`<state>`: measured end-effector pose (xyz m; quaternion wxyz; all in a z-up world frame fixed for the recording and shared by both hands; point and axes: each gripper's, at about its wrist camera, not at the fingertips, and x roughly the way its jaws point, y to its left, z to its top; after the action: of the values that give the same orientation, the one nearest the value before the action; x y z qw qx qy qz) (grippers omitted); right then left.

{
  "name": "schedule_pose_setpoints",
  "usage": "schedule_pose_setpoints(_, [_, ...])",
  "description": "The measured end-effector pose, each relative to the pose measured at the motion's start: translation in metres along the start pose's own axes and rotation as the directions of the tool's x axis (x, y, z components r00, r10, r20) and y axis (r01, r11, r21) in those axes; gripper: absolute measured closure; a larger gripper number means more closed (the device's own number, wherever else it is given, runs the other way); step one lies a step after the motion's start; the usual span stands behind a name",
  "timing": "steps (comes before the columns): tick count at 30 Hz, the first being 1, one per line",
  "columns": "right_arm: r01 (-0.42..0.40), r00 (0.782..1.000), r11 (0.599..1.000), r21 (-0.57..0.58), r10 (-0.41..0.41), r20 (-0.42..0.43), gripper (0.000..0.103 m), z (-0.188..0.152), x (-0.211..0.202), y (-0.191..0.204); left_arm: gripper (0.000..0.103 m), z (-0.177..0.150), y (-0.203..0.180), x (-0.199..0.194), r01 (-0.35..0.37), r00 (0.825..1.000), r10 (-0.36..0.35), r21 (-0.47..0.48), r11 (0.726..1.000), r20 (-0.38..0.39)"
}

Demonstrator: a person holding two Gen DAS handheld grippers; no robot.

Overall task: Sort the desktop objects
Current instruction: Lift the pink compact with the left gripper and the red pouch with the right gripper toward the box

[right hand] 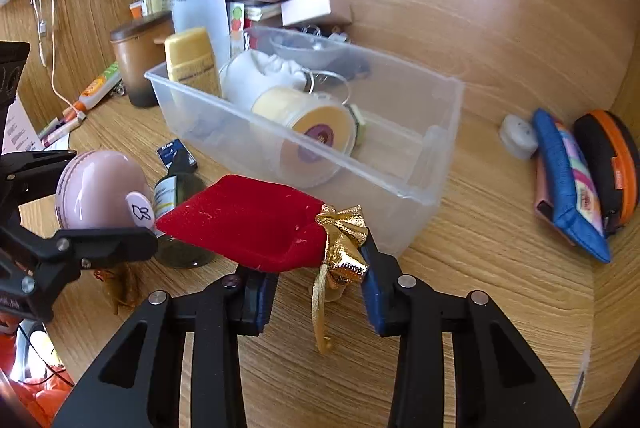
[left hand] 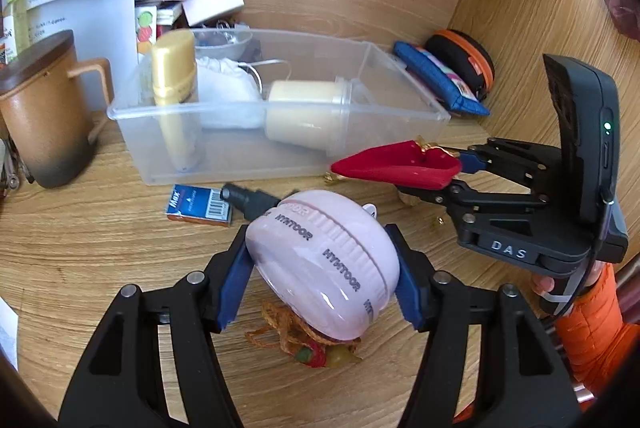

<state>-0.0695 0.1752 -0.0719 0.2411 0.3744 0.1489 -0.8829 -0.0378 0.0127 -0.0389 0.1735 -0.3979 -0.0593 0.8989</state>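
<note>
My left gripper [left hand: 322, 282] is shut on a pink round case [left hand: 324, 264] marked HYMTOOR and holds it above the desk; the case also shows in the right wrist view [right hand: 98, 188]. My right gripper [right hand: 316, 292] is shut on a red velvet pouch [right hand: 248, 222] with a gold ribbon [right hand: 344, 244], held just in front of a clear plastic bin [right hand: 440, 132]. The pouch shows in the left wrist view [left hand: 396, 166] at the bin's [left hand: 280, 168] right front corner. The bin holds a gold bottle [left hand: 174, 68], a cream jar [left hand: 304, 108] and a white cloth bag [left hand: 228, 84].
A brown mug [left hand: 44, 108] stands left of the bin. A blue box [left hand: 200, 206], a dark bottle [right hand: 176, 196] and a yellow-red tasselled charm [left hand: 308, 344] lie in front. A blue pouch [right hand: 572, 184] and an orange-rimmed case [right hand: 612, 164] lean at the right wall. Clutter is stacked behind the bin.
</note>
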Motion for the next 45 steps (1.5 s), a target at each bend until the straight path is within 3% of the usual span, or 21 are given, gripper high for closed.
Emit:
schedule_pose_setpoints(11, [0.006,0.998,1.000,0.004,-0.006,0.066,0.070,0.007,-0.035,-0.004,0.040,0.009,0.004,-0.017,-0.006,0.999,0.006,0.007,1.000,0.047])
schedule_pose_setpoints(26, [0.043,0.988,0.999,-0.002,-0.042,0.152,0.070,0.025,-0.079,-0.022,0.040,0.046,0.007,-0.045,-0.049,0.991,0.045,0.034,0.998,0.125])
schedule_pose_setpoints(45, [0.008,0.984,1.000,0.017,-0.011,0.179,0.070,0.073,-0.057,-0.048,0.040,0.102,0.010,-0.036,-0.088,0.988,0.074,0.096,0.991,0.139])
